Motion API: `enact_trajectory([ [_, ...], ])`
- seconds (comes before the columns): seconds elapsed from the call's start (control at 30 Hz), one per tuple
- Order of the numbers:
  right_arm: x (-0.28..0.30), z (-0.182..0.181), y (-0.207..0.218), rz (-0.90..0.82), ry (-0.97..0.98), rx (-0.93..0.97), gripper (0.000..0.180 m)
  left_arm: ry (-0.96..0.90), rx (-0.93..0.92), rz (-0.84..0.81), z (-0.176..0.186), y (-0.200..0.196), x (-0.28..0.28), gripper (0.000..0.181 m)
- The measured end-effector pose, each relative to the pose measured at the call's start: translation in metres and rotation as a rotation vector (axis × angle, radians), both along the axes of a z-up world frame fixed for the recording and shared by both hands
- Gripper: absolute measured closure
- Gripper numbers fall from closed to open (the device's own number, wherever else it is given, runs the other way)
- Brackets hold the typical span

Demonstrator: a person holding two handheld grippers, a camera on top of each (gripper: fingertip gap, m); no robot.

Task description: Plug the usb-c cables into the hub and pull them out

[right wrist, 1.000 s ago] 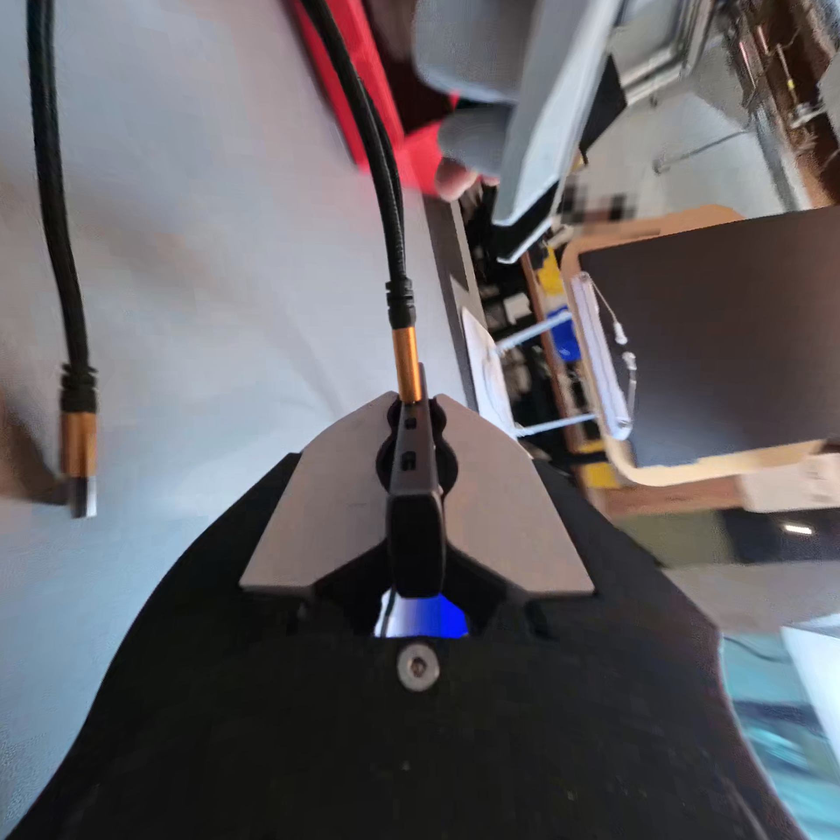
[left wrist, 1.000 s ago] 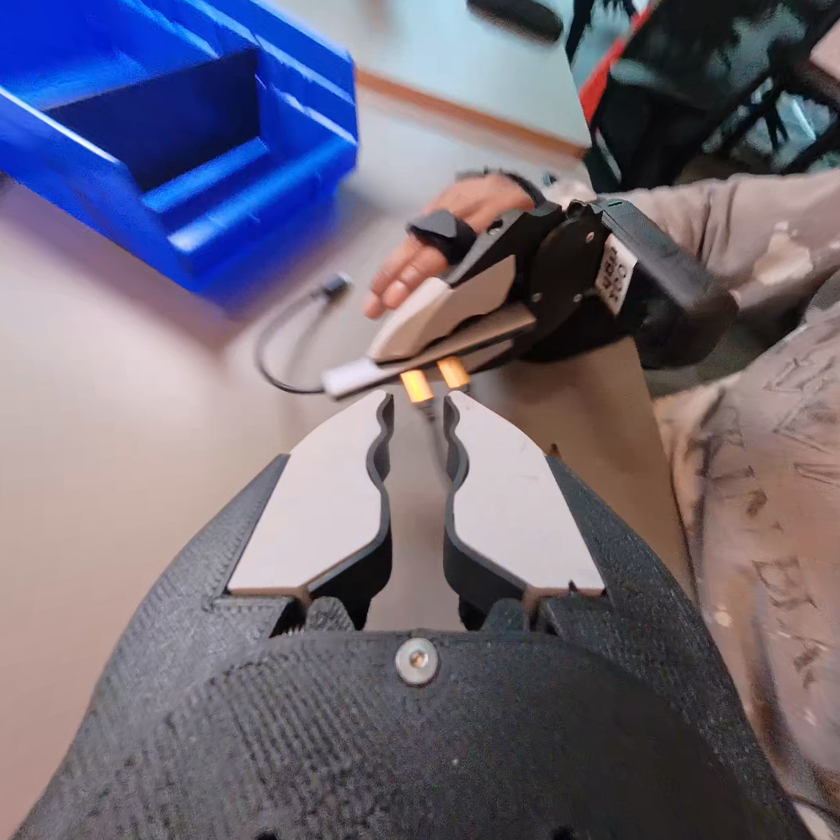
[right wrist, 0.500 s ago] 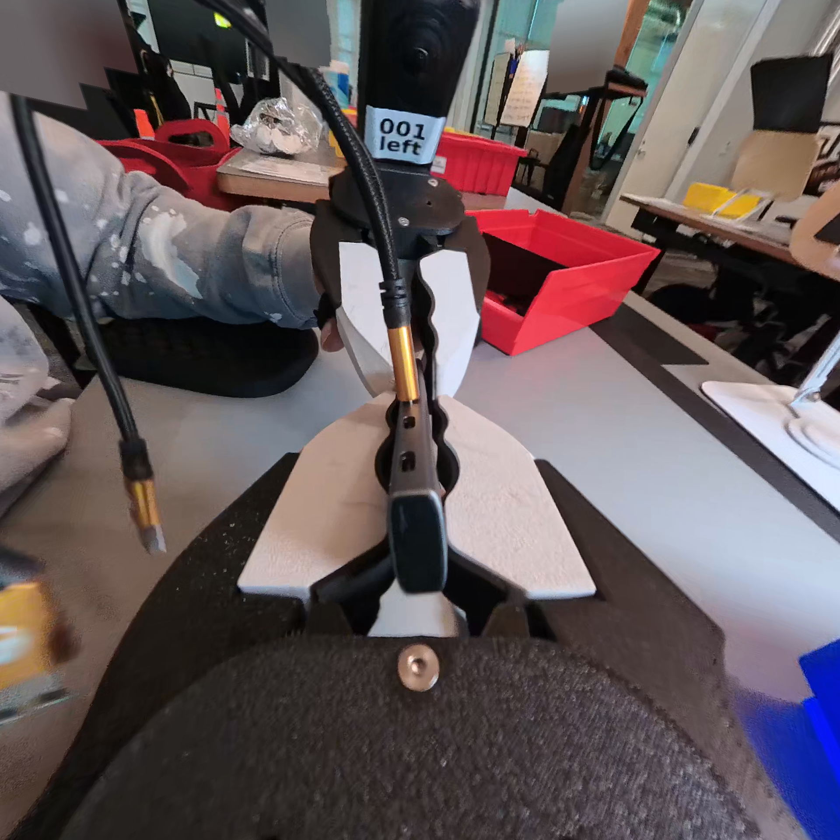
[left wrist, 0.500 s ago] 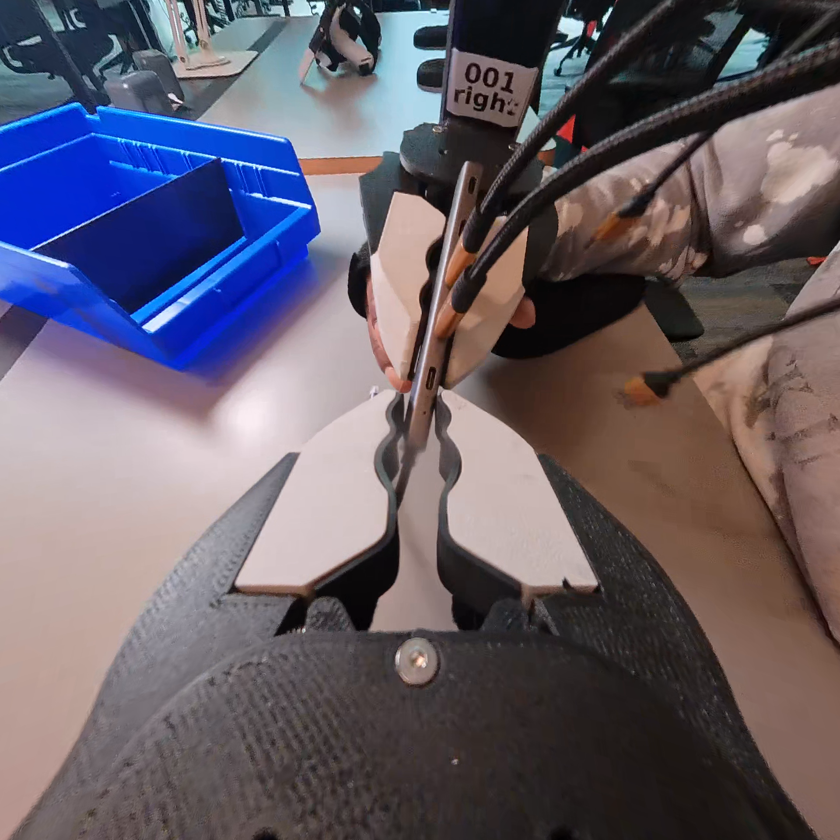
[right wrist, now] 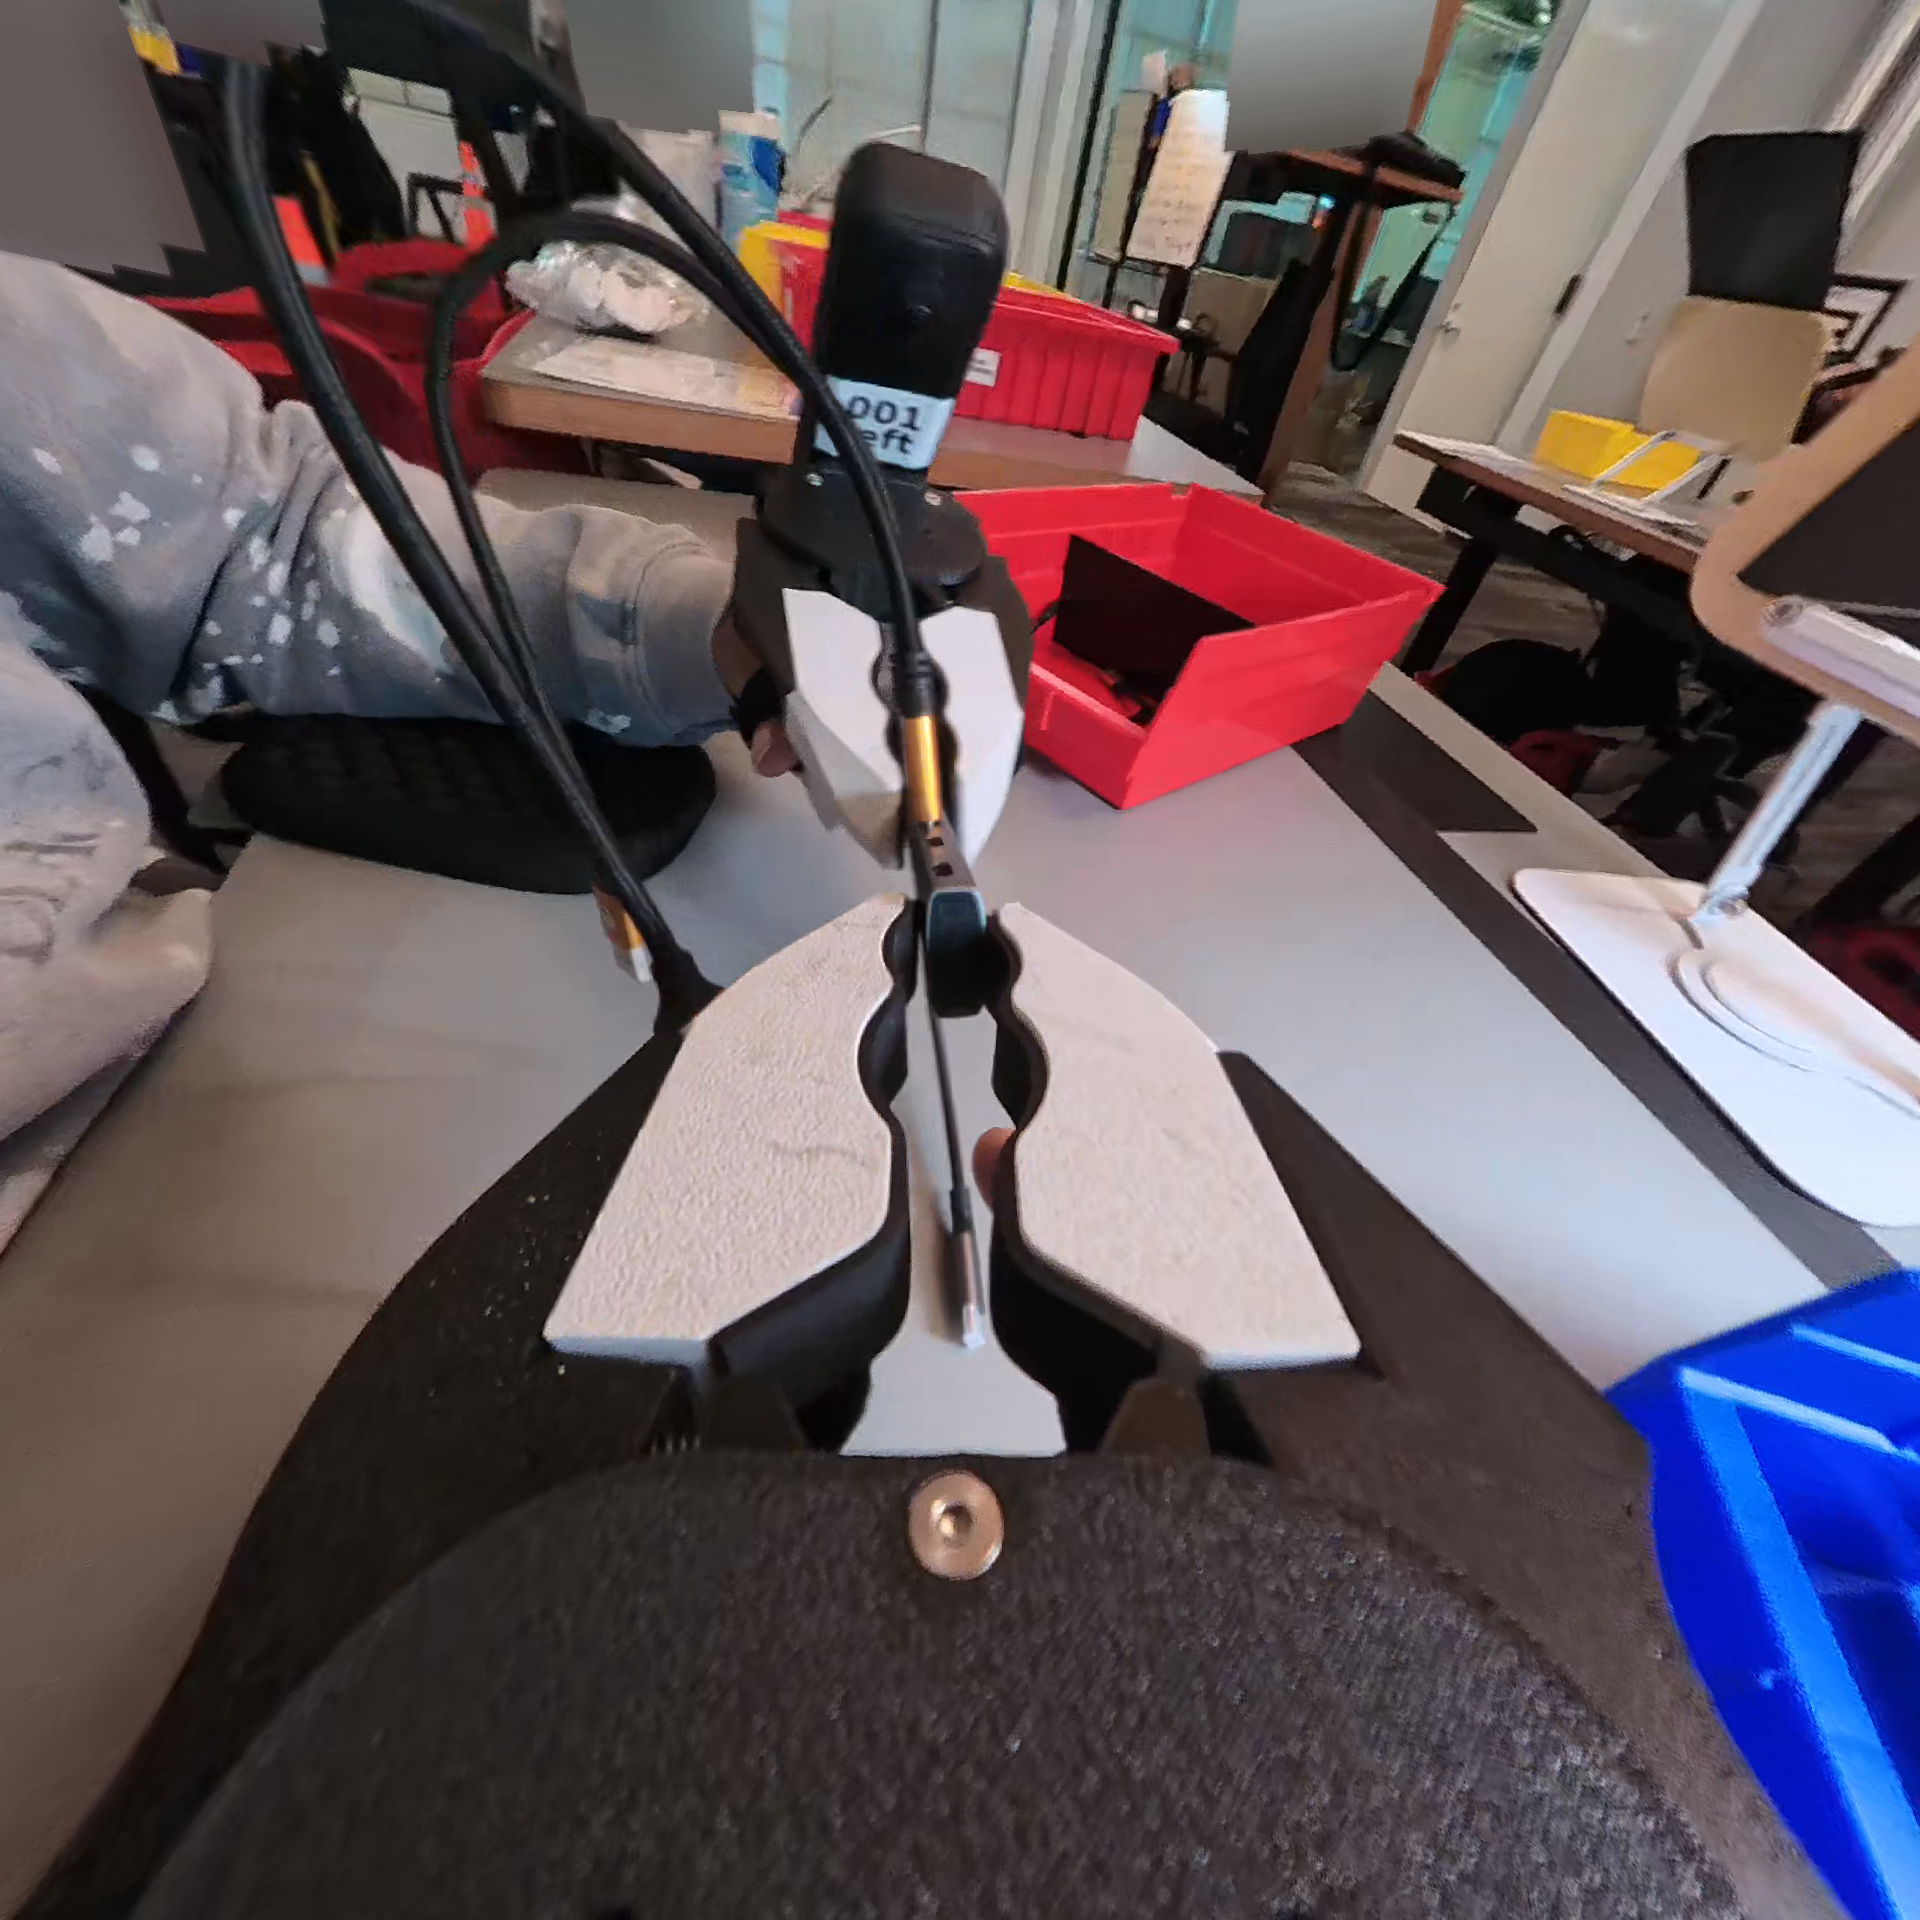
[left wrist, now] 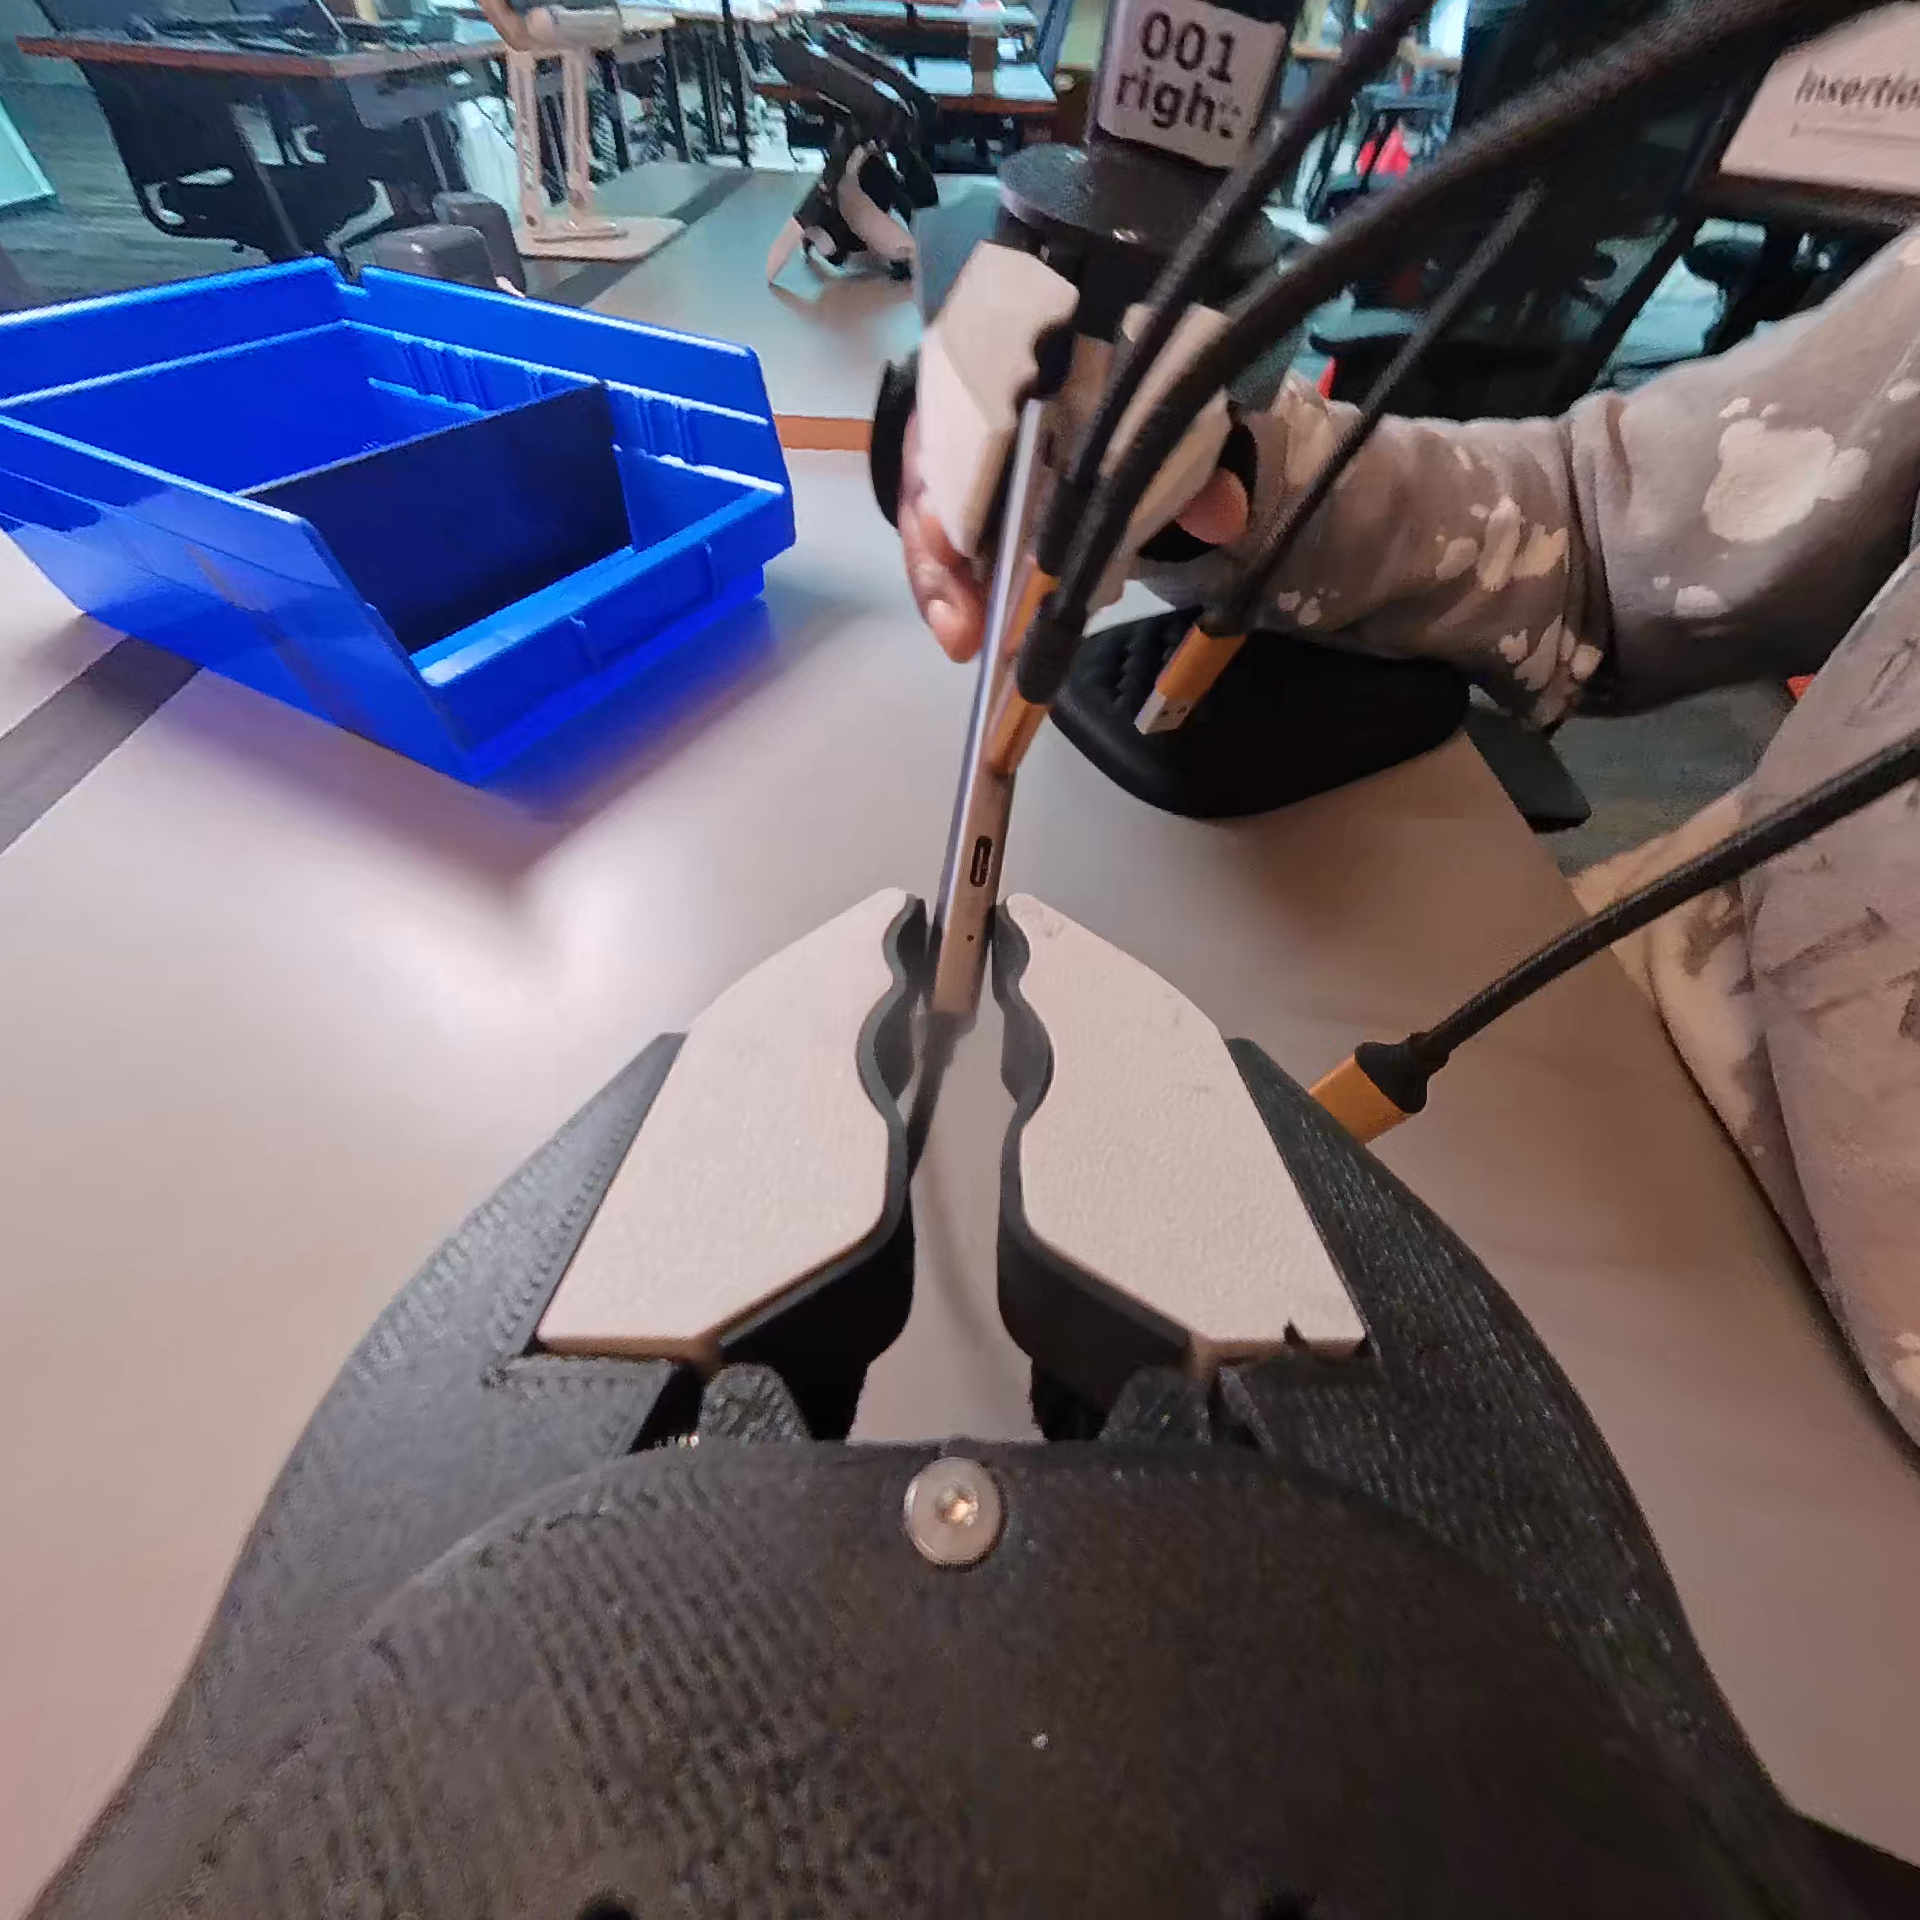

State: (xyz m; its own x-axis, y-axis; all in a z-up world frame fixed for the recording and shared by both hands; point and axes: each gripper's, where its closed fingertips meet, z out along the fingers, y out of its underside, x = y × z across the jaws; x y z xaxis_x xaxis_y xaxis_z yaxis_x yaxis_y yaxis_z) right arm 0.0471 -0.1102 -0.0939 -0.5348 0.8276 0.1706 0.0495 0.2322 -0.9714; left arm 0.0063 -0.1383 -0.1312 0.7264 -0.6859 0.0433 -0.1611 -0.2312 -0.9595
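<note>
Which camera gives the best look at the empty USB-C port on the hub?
The left wrist view: the hub is edge-on, its slim side facing the lens, and the open oval port sits clear just above the left gripper. The right wrist view shows only the hub's dark end, pinched in the right gripper; that port is hidden.

Both tools [left wrist: 954, 914] [right wrist: 954, 920] clamped, tip-to-tip.

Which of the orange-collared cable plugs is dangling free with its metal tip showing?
The upper right plug, hanging beside the hub with its bare tip exposed. The two above it sit in the hub's edge.
</note>
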Motion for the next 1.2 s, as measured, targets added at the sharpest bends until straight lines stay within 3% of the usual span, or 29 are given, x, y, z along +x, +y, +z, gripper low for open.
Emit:
enact_trajectory([
  [0.13, 0.004, 0.030, 0.008, -0.027, 0.044, 0.108, 0.170, 0.030, 0.041, 0.221, 0.013, 0.009, -0.029, 0.150],
  [0.23, 0.007, 0.072, 0.036, -0.101, 0.071, 0.163, 0.170, 0.061, 0.053, 0.370, 0.011, 0.004, -0.057, 0.146],
  [0.43, 0.011, 0.165, 0.125, -0.399, 0.103, 0.295, 0.170, -0.019, 0.055, 0.494, 0.003, -0.023, -0.079, 0.145],
  [0.57, 0.008, 0.187, 0.209, -0.691, 0.037, 0.448, 0.170, -0.095, 0.091, 0.558, 0.012, -0.032, -0.090, 0.146],
  [0.67, 0.003, 0.166, 0.274, -0.881, -0.078, 0.573, 0.170, -0.093, 0.114, 0.592, 0.015, -0.033, -0.095, 0.146],
  [0.77, -0.008, 0.127, 0.321, -0.980, -0.165, 0.574, 0.169, -0.068, 0.104, 0.588, 0.010, -0.032, -0.091, 0.147],
  [1.07, -0.033, 0.031, 0.389, -1.034, -0.275, -0.036, 0.170, -0.027, 0.057, 0.567, -0.008, -0.028, -0.086, 0.147],
  [1.2, -0.027, -0.014, 0.398, -1.002, -0.492, -0.076, 0.169, -0.045, 0.039, 0.565, -0.011, -0.027, -0.088, 0.148],
])
